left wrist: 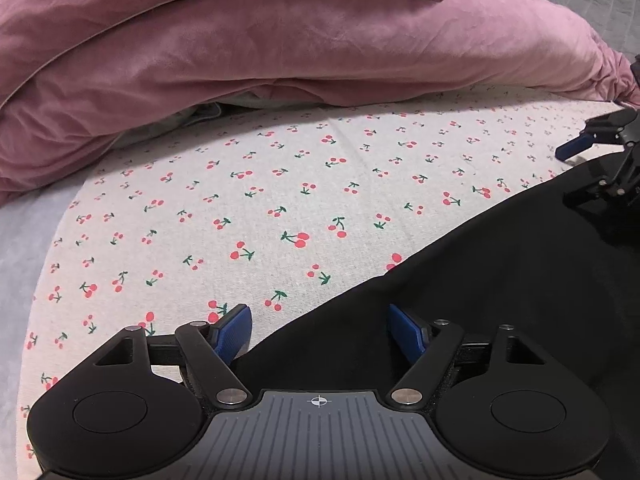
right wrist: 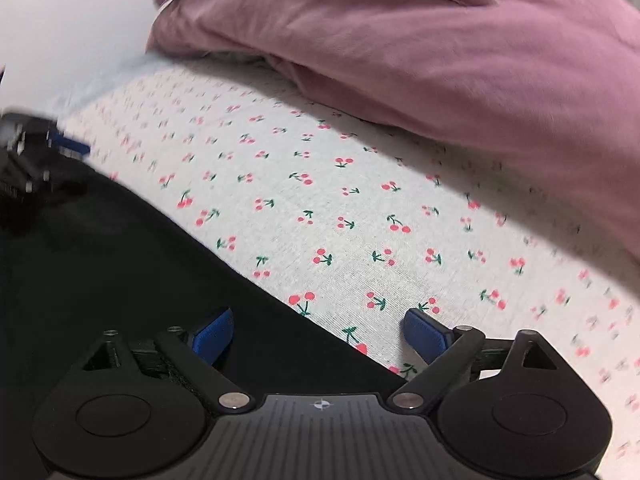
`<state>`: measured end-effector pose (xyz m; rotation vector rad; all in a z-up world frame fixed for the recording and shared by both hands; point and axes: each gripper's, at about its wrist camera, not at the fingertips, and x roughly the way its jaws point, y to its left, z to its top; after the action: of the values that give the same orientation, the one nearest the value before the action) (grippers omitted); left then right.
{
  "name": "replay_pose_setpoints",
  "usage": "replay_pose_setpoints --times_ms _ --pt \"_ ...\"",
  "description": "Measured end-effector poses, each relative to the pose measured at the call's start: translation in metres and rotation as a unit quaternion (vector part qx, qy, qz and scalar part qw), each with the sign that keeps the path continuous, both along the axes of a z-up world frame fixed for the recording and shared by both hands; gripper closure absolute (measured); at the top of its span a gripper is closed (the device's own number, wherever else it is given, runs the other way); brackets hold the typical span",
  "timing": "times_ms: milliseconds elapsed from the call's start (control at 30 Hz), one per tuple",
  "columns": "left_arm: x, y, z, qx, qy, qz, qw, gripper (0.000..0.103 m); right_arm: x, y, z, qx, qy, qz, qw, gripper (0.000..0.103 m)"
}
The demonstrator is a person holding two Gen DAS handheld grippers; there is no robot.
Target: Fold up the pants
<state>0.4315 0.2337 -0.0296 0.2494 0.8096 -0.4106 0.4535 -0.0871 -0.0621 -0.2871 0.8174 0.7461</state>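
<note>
The black pants (left wrist: pixel 500 280) lie flat on a cherry-print sheet (left wrist: pixel 260 184); their straight edge runs diagonally across the lower right of the left wrist view. My left gripper (left wrist: pixel 320 328) stands open astride that edge, its left finger over the sheet and its right finger over the black cloth. In the right wrist view the pants (right wrist: pixel 100 260) fill the lower left. My right gripper (right wrist: pixel 320 328) is open over the same edge, with one finger above the cloth and one above the sheet (right wrist: pixel 360 220). Each gripper shows in the other's view, the right gripper (left wrist: pixel 576 174) at the far right and the left gripper (right wrist: pixel 52 148) blurred at the far left.
A bulky pink velvet duvet (left wrist: pixel 280 40) is heaped along the far side of the sheet, and it rises at the back right in the right wrist view (right wrist: pixel 440 60). A pale plain cover (left wrist: pixel 24 232) borders the sheet on the left.
</note>
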Motion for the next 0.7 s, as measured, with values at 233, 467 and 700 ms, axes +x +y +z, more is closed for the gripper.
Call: replay_pose_setpoints --times_ms 233,467,700 --pt "-0.002 -0.001 0.000 -0.008 -0.006 0.003 0.9999 0.033 -0.008 0.005 0.004 -0.003 0.000 0.011 1.000 0.029" --pt "-0.009 -0.003 -0.002 -0.025 -0.021 0.023 0.9992 0.050 -0.016 0.010 0.007 0.014 0.001 0.008 1.000 0.070" --pt "-0.021 -0.019 -0.002 -0.005 -0.060 0.033 0.9976 0.085 -0.031 0.020 0.007 0.016 -0.023 -0.025 0.999 0.097"
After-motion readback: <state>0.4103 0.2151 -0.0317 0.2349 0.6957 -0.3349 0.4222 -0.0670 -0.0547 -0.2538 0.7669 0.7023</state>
